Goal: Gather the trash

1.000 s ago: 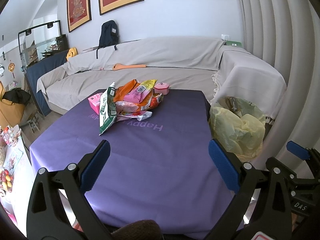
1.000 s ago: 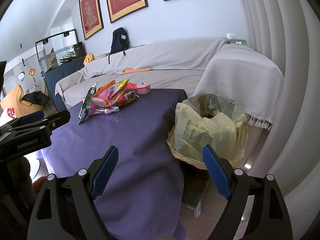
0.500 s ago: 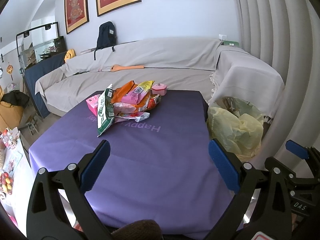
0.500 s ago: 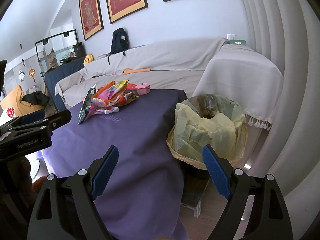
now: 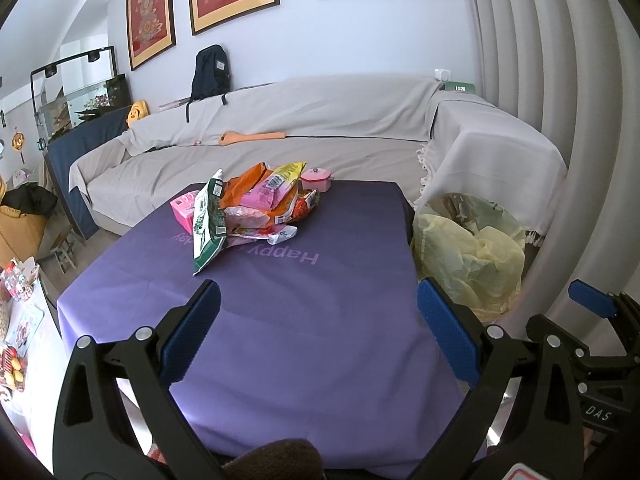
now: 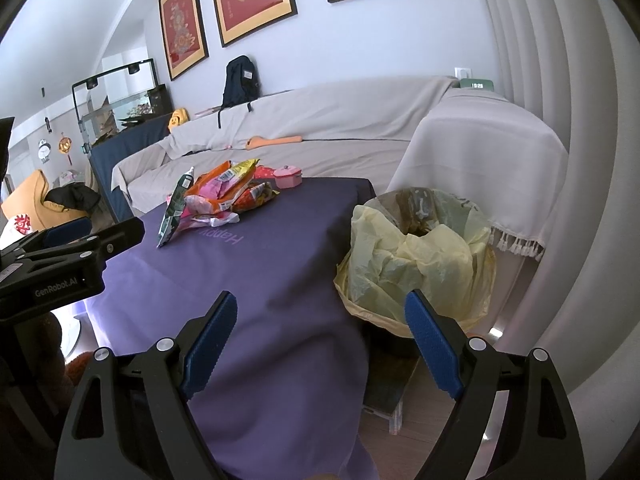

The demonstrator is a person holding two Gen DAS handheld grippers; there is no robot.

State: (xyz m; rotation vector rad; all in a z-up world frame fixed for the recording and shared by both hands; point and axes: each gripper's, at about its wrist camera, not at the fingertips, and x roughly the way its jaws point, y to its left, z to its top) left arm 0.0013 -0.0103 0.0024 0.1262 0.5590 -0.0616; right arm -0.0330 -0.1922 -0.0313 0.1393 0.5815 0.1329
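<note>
A pile of snack wrappers [image 5: 256, 208] lies at the far side of the purple-clothed table [image 5: 304, 320]; a green and white bag [image 5: 208, 224] leans at its left. The pile also shows in the right wrist view [image 6: 218, 200]. A bin lined with a yellow bag [image 6: 416, 256] stands on the floor at the table's right edge, also in the left wrist view [image 5: 468, 248]. My left gripper [image 5: 318, 334] is open and empty above the table's near part. My right gripper [image 6: 320, 344] is open and empty near the table's right edge, next to the bin.
A small pink pot [image 5: 316, 180] and a pink box [image 5: 184, 210] sit by the pile. A grey-covered sofa [image 5: 320, 120] runs behind the table and wraps round to the right. A backpack [image 5: 210, 70] rests on the sofa back. A white curtain [image 5: 560, 120] hangs at right.
The left wrist view has shifted slightly, with the pile a little lower and nearer. The right gripper has hardly moved. Both stay open.
</note>
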